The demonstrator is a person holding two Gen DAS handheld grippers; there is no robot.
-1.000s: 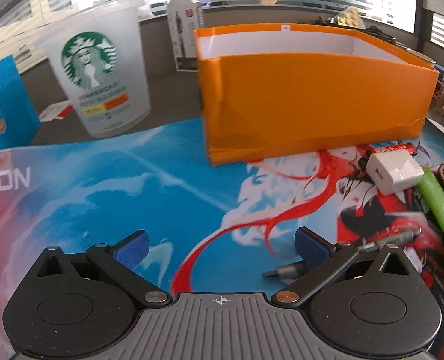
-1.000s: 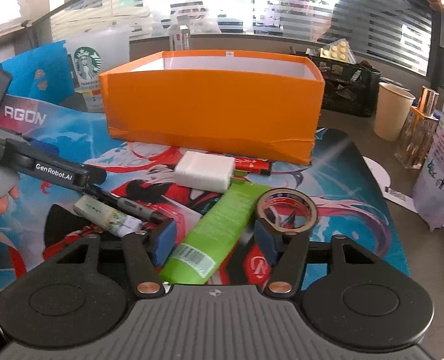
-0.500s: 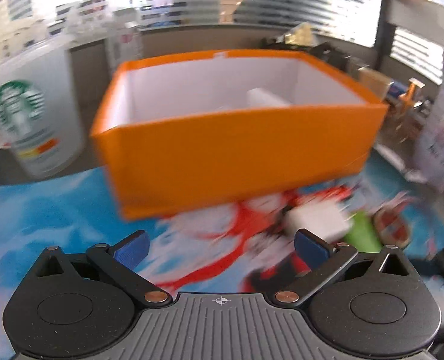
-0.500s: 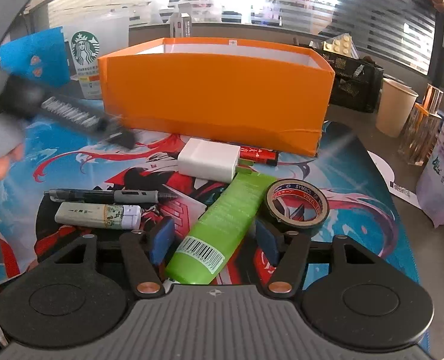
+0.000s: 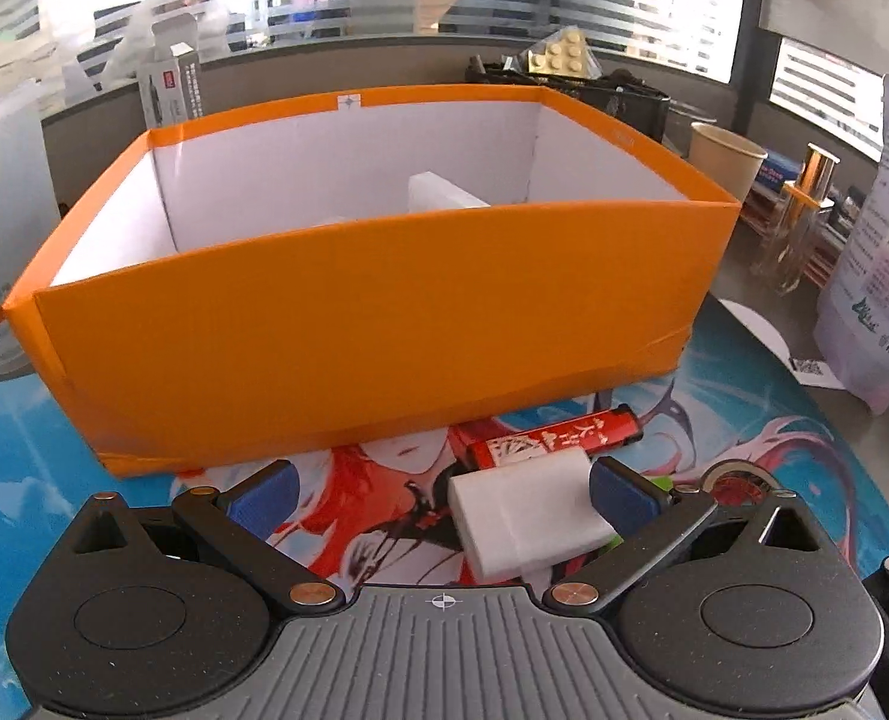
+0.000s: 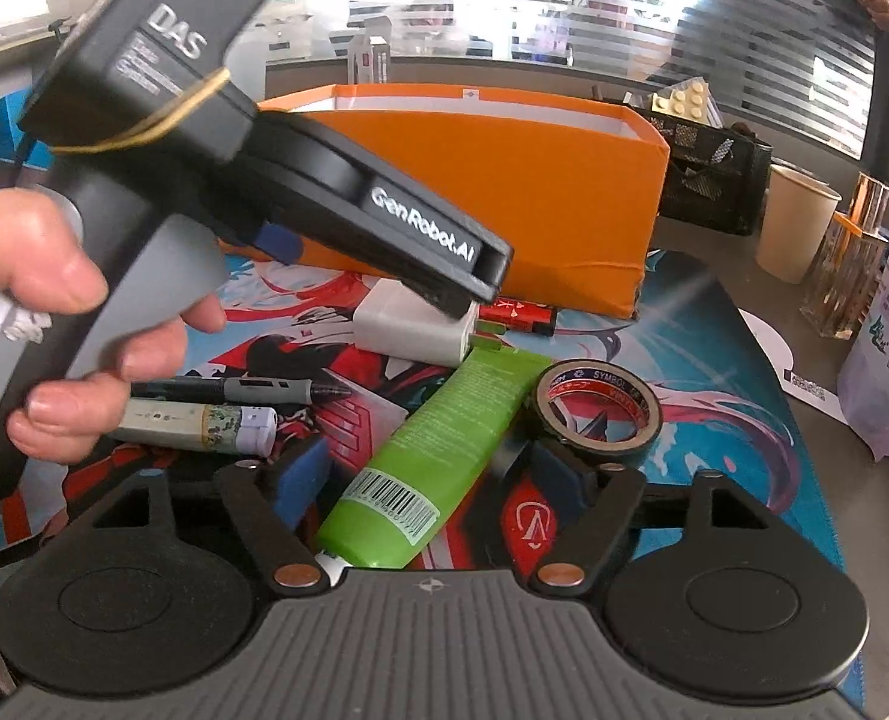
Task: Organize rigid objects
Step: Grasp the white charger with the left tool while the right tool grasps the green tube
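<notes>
Jaws of right gripper (image 6: 426,471) spread, just been widening; green tube (image 6: 438,450) lies between pads, untouched. Jaws of left gripper (image 5: 441,495) wide apart, white charger (image 5: 528,519) lying between them near right pad, not squeezed. Tape roll (image 6: 594,414) just right of tube. Pen (image 6: 234,389) and small white tube (image 6: 198,429) left of it, by hand (image 6: 66,324) gripping left tool. Red lighter (image 5: 558,435) beyond charger. Orange box (image 5: 354,330) behind, white block (image 5: 441,195) inside.

My left gripper (image 5: 441,495) points downward, jaws spread wide. My right gripper (image 6: 429,471) has just been opening, jaws apart. My hand (image 6: 66,324) grips the left handle at nine o'clock.
</notes>
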